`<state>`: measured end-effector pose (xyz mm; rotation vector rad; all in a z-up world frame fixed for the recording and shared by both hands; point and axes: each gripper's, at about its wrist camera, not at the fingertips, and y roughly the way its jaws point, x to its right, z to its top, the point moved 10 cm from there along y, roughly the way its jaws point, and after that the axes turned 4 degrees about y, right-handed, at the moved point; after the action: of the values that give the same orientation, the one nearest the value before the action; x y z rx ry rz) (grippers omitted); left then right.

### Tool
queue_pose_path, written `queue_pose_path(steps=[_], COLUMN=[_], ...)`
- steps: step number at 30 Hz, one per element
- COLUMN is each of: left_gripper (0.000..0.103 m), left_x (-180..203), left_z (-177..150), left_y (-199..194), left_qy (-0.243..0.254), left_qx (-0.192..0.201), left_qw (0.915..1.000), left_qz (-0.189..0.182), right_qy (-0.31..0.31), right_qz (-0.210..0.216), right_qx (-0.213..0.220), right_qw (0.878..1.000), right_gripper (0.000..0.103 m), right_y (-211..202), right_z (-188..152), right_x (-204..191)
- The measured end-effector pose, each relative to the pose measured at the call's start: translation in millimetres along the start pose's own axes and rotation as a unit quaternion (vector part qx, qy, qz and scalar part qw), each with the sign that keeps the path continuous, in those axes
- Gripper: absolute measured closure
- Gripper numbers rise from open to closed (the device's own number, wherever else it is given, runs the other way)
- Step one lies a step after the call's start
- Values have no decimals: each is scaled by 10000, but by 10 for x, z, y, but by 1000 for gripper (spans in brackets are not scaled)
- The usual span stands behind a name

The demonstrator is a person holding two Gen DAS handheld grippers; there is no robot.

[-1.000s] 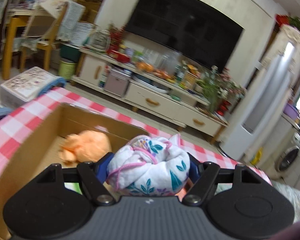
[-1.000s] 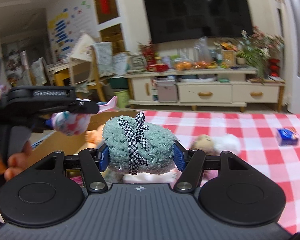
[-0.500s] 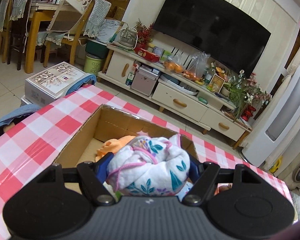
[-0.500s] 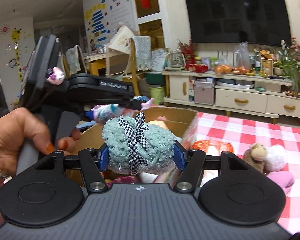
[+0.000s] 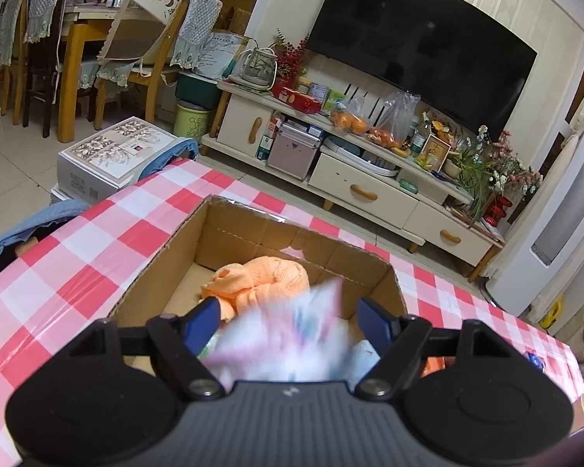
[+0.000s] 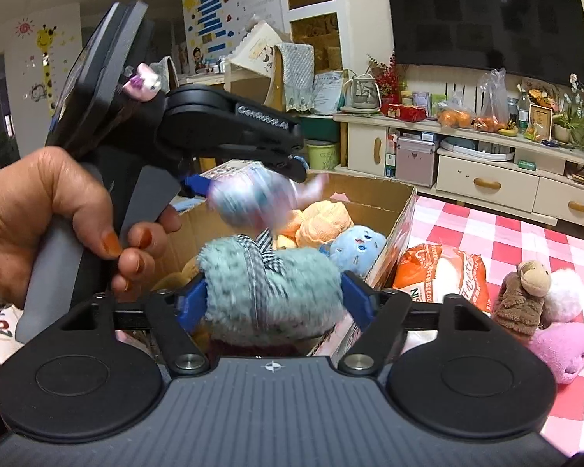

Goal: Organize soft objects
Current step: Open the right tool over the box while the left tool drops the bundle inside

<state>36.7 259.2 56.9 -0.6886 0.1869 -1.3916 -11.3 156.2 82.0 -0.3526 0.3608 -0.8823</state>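
Cardboard box [image 5: 229, 233] on the table [image 5: 78, 264] contains an orange towel [image 5: 261, 280] and a blue plush [image 6: 356, 245]. Left gripper [image 5: 288, 317] and right gripper [image 6: 274, 297] have just been opening, released; floral bundle [image 5: 284, 338] and teal bundle [image 6: 268, 292] sit blurred between their jaws above the box, plush at 2 o'clock.

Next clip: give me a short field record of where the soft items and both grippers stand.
container: cardboard box on checked tablecloth
in box: orange cloth bundle, blue plush
left hand-held gripper: jaws just opening, floral bundle blurred, dropping over the box
right hand-held gripper: jaws just opening, teal fuzzy bundle between pads, blurred
outside box: orange bag, monkey plush, pink plush
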Motion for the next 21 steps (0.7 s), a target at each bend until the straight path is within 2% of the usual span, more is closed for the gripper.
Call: queue_pose_path(steps=[9, 21], left_gripper=[19, 16], left_x=[59, 206], left_z=[-4, -42], left_y=[-22, -12], left_qy=[79, 236], left_qx=[15, -17], left_qw=[10000, 9997], left_qz=[35, -13], right_qy=[176, 526], right_qz=[-80, -446], right_qx=[164, 373], right_qw=[9997, 9969], right_gripper=[2, 2], right_y=[-185, -317], right_z=[-21, 3], right_x=[105, 427])
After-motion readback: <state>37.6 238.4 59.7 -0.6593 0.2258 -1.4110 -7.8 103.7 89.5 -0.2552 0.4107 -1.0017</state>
